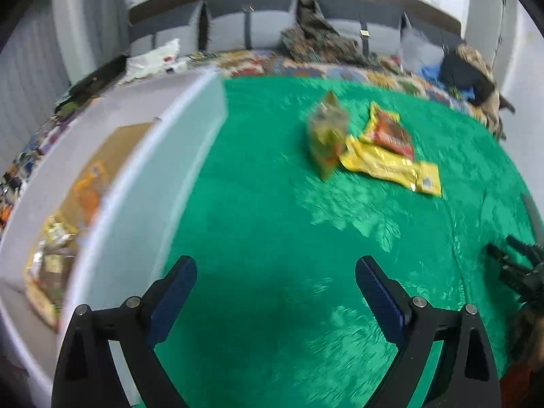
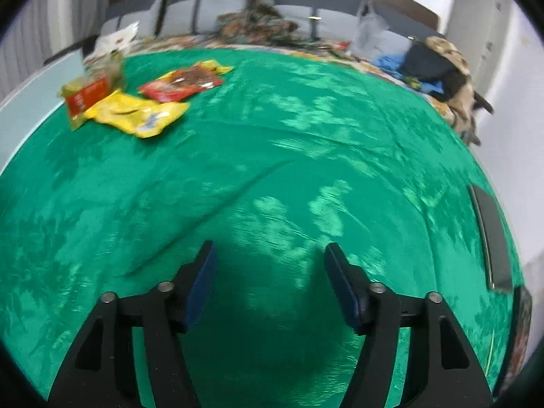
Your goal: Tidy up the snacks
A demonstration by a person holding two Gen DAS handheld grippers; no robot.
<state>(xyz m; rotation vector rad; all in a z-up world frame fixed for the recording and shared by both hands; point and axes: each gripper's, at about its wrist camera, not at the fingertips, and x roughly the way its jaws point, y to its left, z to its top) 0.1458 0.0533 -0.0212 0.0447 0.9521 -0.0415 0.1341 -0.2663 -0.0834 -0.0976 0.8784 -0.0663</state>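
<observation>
The left gripper (image 1: 275, 273) is hanging over bare green cloth (image 1: 258, 204) with its 2 blue-padded fingers (image 1: 176, 289) spread wide and nothing lying between them. The right gripper (image 2: 268, 265) is likewise standing open and gripping nothing, its blue pads (image 2: 204, 282) pointing down at an empty stretch of the same cloth (image 2: 306, 142). Just to the left of the left gripper, a white bin (image 1: 142, 183) is sitting on the cloth, and several snack packets (image 1: 54, 248) are lying inside it on a brown bottom, though blur is hiding their details. Farther out on the cloth, 3 snacks are lying loose in a cluster: a yellow packet (image 1: 391, 166) lying flat, a red packet (image 1: 391, 132) just behind it and touching it, and a blurred greenish packet (image 1: 328, 136) standing at the yellow one's left end. In the right wrist view these 3 are showing at the upper left, well apart from that gripper: yellow packet (image 2: 136, 114), red packet (image 2: 183, 83), greenish packet (image 2: 95, 88). Beyond the cloth, patterned bedding (image 2: 258, 27) and a grey headboard (image 1: 258, 10) are filling the background.
</observation>
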